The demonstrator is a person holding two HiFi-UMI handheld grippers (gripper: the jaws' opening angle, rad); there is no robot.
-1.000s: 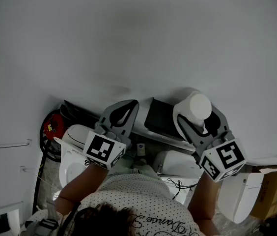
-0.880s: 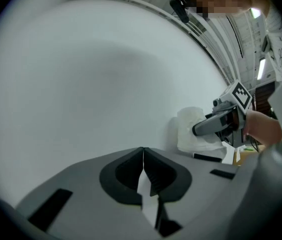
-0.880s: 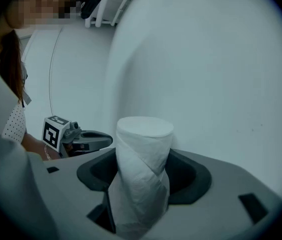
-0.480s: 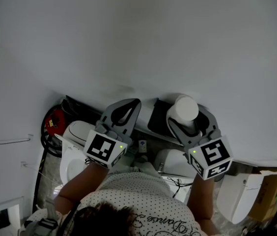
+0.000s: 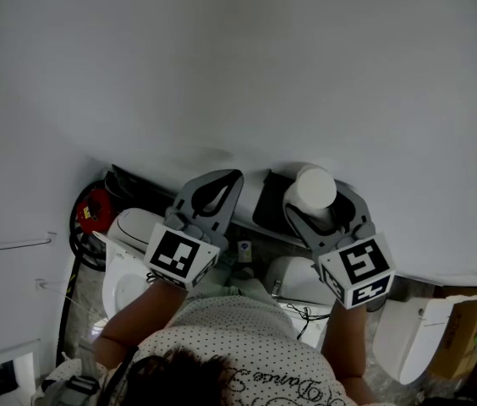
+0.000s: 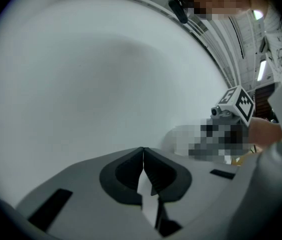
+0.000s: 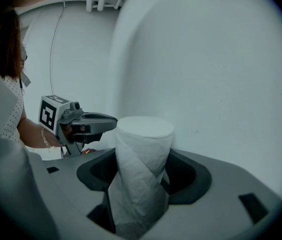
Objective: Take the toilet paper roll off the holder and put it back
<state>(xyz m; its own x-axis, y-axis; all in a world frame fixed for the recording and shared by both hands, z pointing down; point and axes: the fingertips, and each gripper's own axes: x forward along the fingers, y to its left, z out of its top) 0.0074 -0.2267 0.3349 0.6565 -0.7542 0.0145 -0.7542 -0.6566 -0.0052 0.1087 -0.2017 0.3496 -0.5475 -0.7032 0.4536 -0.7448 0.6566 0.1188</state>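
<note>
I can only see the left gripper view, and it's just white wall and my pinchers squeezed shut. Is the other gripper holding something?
Observer: Yes. The right gripper is clamped on the toilet paper roll, which stands upright between its jaws.
Operator: Does the paper look neat?
Observer: Not quite. In the right gripper view, the roll's outer layer crosses its side on a slant.
Operator: What's underneath our hands?
Observer: The head view shows a white toilet down below the left gripper.
</note>
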